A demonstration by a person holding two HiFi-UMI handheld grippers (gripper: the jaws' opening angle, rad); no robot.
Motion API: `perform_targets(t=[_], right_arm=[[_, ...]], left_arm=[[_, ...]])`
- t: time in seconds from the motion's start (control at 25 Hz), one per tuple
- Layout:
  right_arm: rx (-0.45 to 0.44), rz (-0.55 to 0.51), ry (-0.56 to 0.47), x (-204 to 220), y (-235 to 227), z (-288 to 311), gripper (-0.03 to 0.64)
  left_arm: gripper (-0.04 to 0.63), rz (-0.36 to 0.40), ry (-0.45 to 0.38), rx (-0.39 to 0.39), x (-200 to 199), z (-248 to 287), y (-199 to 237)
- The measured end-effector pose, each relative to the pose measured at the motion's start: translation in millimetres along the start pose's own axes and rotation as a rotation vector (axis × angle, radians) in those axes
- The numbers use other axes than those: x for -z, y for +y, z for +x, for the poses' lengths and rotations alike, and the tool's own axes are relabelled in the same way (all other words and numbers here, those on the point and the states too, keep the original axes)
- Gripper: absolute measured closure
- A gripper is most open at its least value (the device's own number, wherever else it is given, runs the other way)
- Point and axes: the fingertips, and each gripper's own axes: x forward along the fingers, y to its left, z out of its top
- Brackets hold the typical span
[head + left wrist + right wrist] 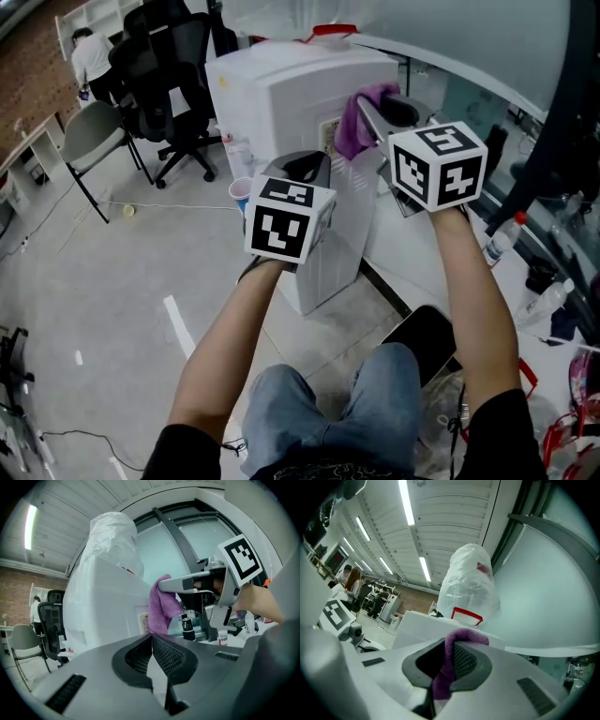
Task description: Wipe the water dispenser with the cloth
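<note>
The white water dispenser [295,89] stands ahead of me with a plastic-wrapped bottle [469,581] on top. My right gripper [368,112] is shut on a purple cloth [358,120], which hangs against the dispenser's upper right corner. In the right gripper view the cloth [446,670] is pinched between the pads and folds over their tips. My left gripper [302,167] is held lower, in front of the dispenser's side, shut with nothing in it. From the left gripper view I see the cloth [161,605] dangling beside the dispenser [101,602].
Black office chairs [173,70] and a grey chair [94,136] stand on the floor at left. A paper cup [241,192] sits at the dispenser's tap side. Bottles [502,239] lie at right. A black bag [427,342] is near my knees.
</note>
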Motion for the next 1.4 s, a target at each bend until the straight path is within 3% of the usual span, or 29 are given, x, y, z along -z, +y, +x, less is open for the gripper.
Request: perform_targets(t=[0.2,0.48,1.4], right_arm=[[-0.042,-0.006,-0.048,-41,11,14,0.584],[-0.05,0.005,-0.055,-45,25,26,0.584],[-0.023,0.077,0.009,45,50,16,0.584]], left_arm=[[0.569,0.003,-0.011,-0.021,-8,-17,8],[0.569,0.009,-0.009,-0.049,-5,-32,19],[0.569,-0.02,0.051,-0.024,63,-40,11]])
